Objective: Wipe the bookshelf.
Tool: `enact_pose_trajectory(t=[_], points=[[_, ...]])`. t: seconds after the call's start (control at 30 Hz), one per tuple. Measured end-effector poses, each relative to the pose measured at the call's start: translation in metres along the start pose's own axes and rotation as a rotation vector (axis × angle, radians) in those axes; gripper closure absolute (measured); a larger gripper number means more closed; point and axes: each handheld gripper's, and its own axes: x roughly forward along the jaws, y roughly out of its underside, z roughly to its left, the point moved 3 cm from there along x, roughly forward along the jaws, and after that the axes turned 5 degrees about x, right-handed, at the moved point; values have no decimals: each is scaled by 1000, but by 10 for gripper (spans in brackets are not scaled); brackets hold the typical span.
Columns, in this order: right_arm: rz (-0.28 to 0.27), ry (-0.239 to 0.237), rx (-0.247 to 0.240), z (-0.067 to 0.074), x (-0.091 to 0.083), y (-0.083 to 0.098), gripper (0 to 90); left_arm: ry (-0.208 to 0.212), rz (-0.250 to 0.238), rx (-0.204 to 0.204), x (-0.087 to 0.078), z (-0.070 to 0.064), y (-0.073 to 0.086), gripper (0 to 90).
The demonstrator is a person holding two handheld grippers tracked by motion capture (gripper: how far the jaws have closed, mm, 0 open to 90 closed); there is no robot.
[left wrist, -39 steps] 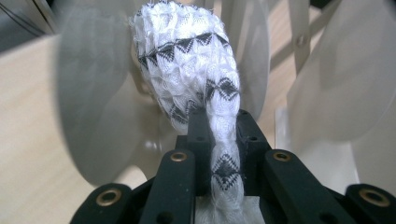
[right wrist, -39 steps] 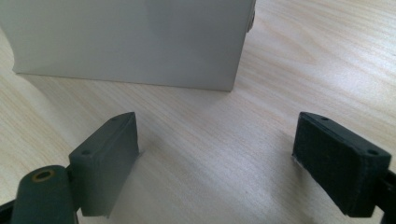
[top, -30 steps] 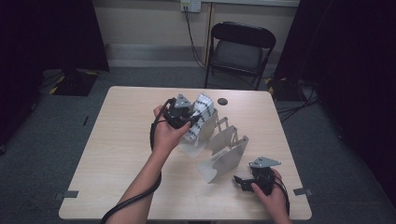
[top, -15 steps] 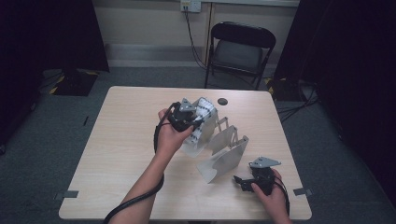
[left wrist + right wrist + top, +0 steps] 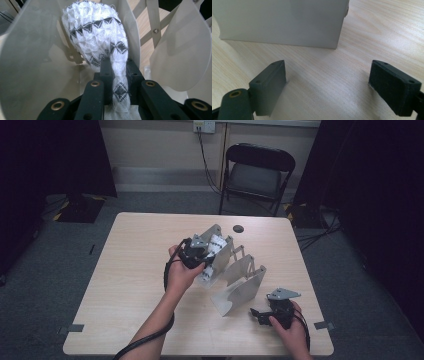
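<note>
A white sock (image 5: 97,30) with black diamond bands hangs pinched in my left gripper (image 5: 117,67); its bunched end sits between two pale panels (image 5: 30,55) of a folding rack. In the high view the left gripper (image 5: 206,257) is at the rack's (image 5: 240,280) far-left compartment, with the sock (image 5: 215,243) showing white against the panel. My right gripper (image 5: 257,315) rests low at the table's front right, jaws wide apart. In its own view the right gripper (image 5: 328,80) holds nothing, and the rack's nearest panel (image 5: 282,22) stands just ahead of it.
The rack's panels are joined by scissor struts (image 5: 155,30) and run diagonally across the wooden table (image 5: 130,270). A small black disc (image 5: 238,228) lies near the far edge. A folding chair (image 5: 257,170) stands beyond the table.
My left hand has come down with the sock, lowering it deeper between the rack's panels. The right hand and gripper have stayed where they were.
</note>
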Motion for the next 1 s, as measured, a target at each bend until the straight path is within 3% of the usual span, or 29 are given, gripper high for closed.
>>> enact_pose_trajectory(t=[0.4, 0.7, 0.93, 1.0], points=[[0, 0, 0, 0, 0, 0, 136, 23, 11, -34, 10, -5, 22, 799], [0, 0, 0, 0, 0, 0, 136, 46, 50, -74, 19, -9, 46, 799], [0, 0, 0, 0, 0, 0, 136, 32, 42, -69, 6, -4, 41, 799], [0, 0, 0, 0, 0, 0, 136, 13, 23, -46, -7, 0, 27, 798]])
